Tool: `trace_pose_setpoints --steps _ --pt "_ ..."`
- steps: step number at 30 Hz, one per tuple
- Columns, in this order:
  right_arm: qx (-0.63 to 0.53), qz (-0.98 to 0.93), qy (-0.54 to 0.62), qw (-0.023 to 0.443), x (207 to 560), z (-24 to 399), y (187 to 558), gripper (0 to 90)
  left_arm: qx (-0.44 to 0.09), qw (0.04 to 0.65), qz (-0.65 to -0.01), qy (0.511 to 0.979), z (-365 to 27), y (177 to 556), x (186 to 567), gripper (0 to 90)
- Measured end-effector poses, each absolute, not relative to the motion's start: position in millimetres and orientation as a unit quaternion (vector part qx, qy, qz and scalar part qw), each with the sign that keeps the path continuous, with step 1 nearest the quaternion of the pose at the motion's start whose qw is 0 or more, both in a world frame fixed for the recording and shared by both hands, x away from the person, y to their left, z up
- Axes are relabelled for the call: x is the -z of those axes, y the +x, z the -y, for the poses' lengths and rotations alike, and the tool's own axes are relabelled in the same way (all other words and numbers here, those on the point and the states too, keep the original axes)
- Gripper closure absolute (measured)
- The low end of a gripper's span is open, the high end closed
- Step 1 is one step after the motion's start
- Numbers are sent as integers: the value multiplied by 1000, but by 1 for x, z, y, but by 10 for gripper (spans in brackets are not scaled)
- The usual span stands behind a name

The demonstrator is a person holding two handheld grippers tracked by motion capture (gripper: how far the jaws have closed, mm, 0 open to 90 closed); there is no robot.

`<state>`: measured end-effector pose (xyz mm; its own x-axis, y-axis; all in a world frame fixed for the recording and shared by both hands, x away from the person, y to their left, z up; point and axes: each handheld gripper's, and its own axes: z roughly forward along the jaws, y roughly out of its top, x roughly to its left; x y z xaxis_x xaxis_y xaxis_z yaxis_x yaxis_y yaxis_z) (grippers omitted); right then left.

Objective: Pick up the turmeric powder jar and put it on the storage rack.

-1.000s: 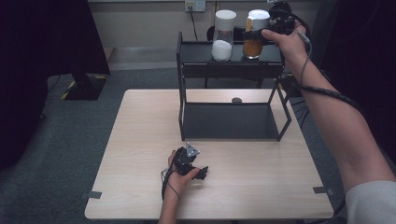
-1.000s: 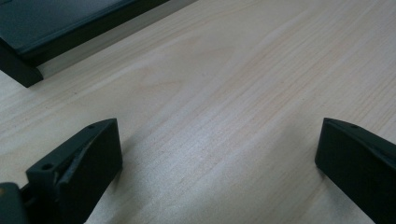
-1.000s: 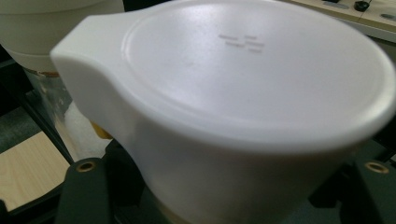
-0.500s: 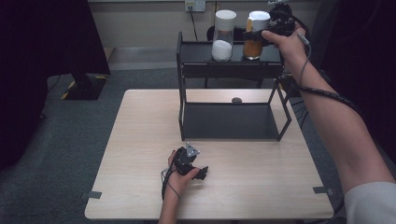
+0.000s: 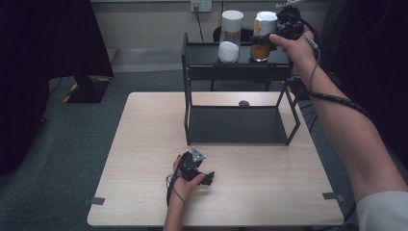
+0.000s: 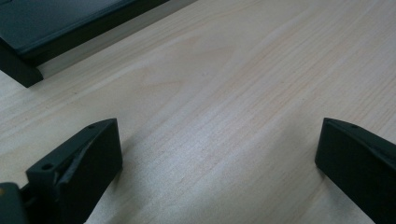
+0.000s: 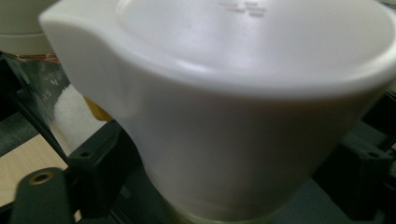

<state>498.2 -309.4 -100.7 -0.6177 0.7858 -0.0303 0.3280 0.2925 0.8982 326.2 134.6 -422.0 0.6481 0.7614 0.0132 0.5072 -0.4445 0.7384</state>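
right gripper (image 5: 269, 42) has just let its fingers spread off the white-lidded clear jar of orange contents (image 5: 262, 36); in the right gripper view the white lid (image 7: 243, 93) sits between them, and contact can't be judged there. reads as a release: jar standing upright on the top shelf of the black metal two-tier rack (image 5: 202, 53), at 3 o'clock from the white-lidded jar of white powder (image 5: 230, 37), placement looks done, hand likely to back off next. versus the earlier frames, jar and both hands sit in the same spots. left gripper (image 5: 194, 169) rests low on the pale wooden worktop (image 5: 144, 144) at 6 o'clock from the rack, fingers spread, holding nothing.
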Motion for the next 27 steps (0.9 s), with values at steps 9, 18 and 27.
trace_pose_setpoints --steps 9,18,27 --pt "-467 -765 365 252 104 318 488 35 -175 364 -381 832 -135 326 422 0" --pt "-477 -766 358 240 108 332 475 0 -176 363 -380 832 -135 326 422 0" --pt "-483 -766 353 235 114 341 464 0 -176 363 -380 832 -135 326 422 0"
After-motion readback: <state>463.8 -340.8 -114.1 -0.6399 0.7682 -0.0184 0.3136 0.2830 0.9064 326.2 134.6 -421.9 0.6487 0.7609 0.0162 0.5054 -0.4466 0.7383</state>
